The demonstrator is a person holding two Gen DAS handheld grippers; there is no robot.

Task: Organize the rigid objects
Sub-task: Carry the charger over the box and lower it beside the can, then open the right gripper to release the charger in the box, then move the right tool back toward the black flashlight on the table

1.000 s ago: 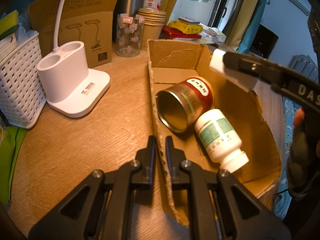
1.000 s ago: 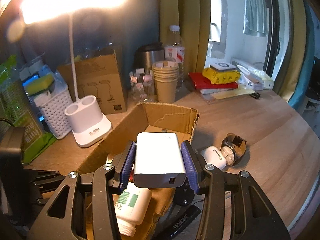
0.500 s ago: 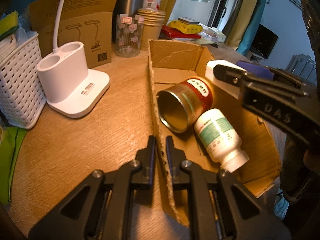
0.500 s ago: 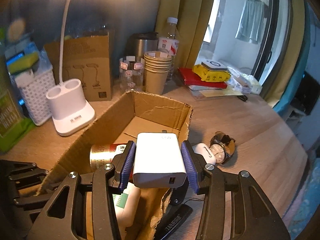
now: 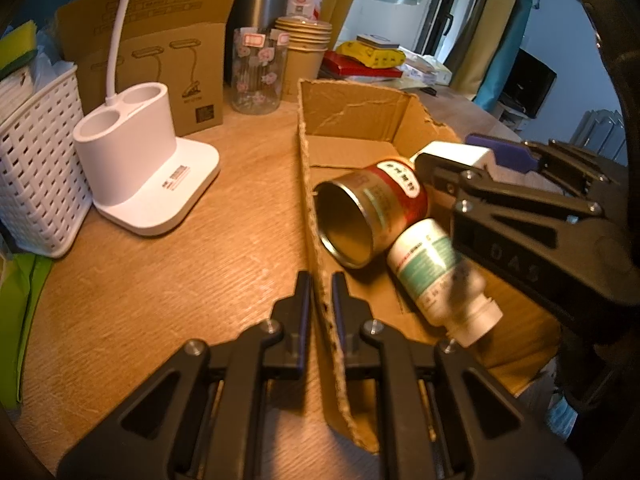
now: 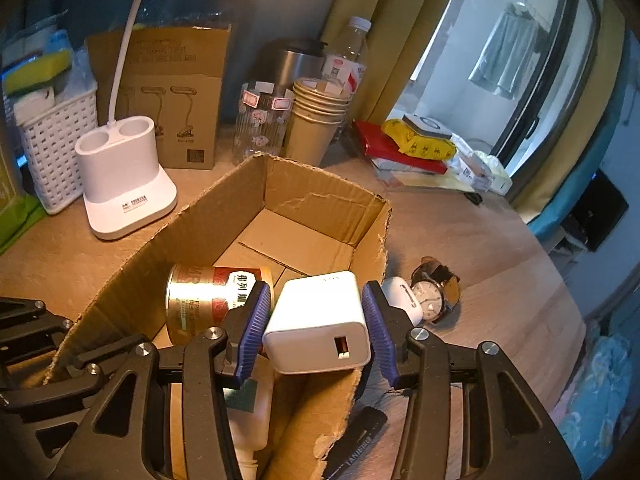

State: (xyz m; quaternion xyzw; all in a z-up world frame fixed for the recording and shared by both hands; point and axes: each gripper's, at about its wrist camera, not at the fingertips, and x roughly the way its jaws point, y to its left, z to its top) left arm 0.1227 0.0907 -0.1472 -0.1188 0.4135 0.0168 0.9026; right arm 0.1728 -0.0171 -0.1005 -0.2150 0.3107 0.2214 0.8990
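The cardboard box lies open on the wooden table, torn along its rim, and already holds a tin can on its side with its open mouth toward the near wall and a white pill bottle lying just beside it, cap toward the near end. The left gripper is clamped on the box's left wall, one finger inside and one outside, so it pins the box in place. The right gripper has come in over the right wall, and the white USB charger sits between its blue pads, which look slightly parted, with a thin gap on each side; whether the charger is gripped or just released cannot be told. It hangs over the box's right edge, above the bottle and next to the can.

The step in hand appears to be dropping the charger into the box. To do it well, the charger should go over the bare floor beyond the can instead of on the rounded bottle, where it could slide. It should be lowered close to the floor before the pads open fully, and the left clamp should hold until the right gripper lifts out. A wristwatch and a small white case wait on the table outside the right wall
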